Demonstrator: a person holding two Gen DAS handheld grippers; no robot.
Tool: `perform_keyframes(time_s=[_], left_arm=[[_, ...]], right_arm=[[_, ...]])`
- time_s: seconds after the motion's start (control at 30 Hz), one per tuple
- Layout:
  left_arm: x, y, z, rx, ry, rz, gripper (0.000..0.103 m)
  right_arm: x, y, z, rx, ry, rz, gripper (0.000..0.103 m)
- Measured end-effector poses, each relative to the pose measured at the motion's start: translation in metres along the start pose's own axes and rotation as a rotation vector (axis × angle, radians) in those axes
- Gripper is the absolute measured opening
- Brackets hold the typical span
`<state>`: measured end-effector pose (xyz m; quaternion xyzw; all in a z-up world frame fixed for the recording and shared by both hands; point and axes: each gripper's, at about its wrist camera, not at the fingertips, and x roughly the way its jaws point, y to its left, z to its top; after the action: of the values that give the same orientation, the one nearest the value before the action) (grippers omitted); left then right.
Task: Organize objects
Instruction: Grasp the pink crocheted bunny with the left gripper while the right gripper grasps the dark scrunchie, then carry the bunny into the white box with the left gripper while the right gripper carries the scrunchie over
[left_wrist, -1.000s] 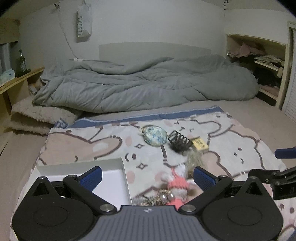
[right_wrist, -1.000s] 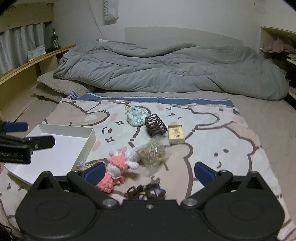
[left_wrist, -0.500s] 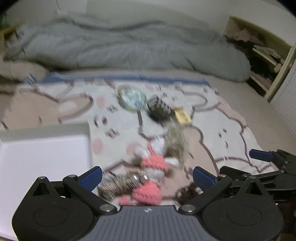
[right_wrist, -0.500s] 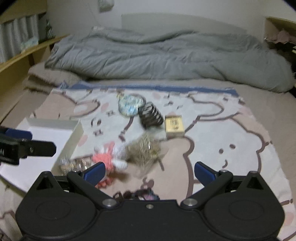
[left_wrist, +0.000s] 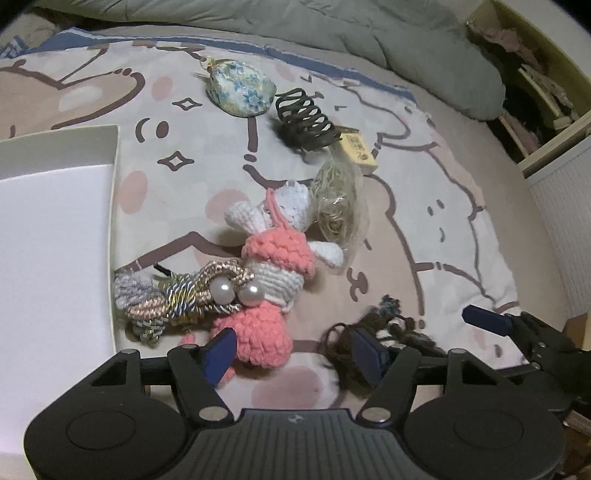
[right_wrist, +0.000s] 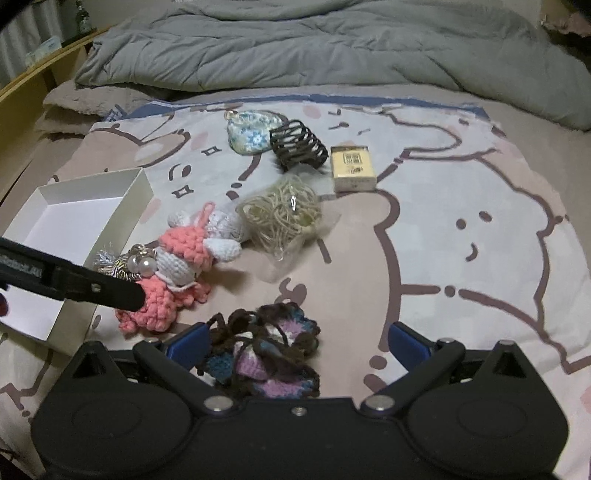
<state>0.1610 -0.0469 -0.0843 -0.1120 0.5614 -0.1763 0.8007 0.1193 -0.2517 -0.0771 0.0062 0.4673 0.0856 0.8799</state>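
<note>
A pink and white crochet doll (left_wrist: 275, 273) lies on the cartoon blanket, with a braided pearl hair tie (left_wrist: 184, 295) against its left side. My left gripper (left_wrist: 295, 350) is open, low over the doll's pink lower end, one fingertip beside it. My right gripper (right_wrist: 295, 343) is open around a dark crochet flower piece (right_wrist: 269, 350). The white box (right_wrist: 79, 218) lies left of the doll. Farther back lie a bag of gold hair ties (right_wrist: 282, 214), a brown hair claw (right_wrist: 297, 146), a floral coin purse (right_wrist: 251, 133) and a small yellow box (right_wrist: 351, 168).
A rumpled grey duvet (right_wrist: 332, 48) covers the far end of the bed. A wooden ledge (right_wrist: 33, 70) runs along the left and shelves (left_wrist: 546, 92) stand at the right. The left gripper's arm (right_wrist: 70, 280) crosses the right wrist view at the left.
Both grippers have dropped and moved forward toward the blanket. The left one now sits over the pink doll and the right one over the dark crochet piece.
</note>
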Motion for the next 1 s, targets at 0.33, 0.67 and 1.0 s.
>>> perform_keyframes(time_s=[0.33,0.67,1.0], left_arm=[[0.034,0.009,0.021,0.021,-0.003,0.108,0.068],[0.060,-0.010,0.021,0.179,0.073,0.186,0.059],[0.052,-0.009,0.019,0.224,0.055,0.196,0.048]], right_arm=[[0.020,0.004,-0.002,-0.013,0.064,0.004,0.102],[0.035,0.011,-0.001,-0.067,0.095,0.082,0.101],[0.045,0.016,-0.005,-0.111,0.166,0.104,0.064]])
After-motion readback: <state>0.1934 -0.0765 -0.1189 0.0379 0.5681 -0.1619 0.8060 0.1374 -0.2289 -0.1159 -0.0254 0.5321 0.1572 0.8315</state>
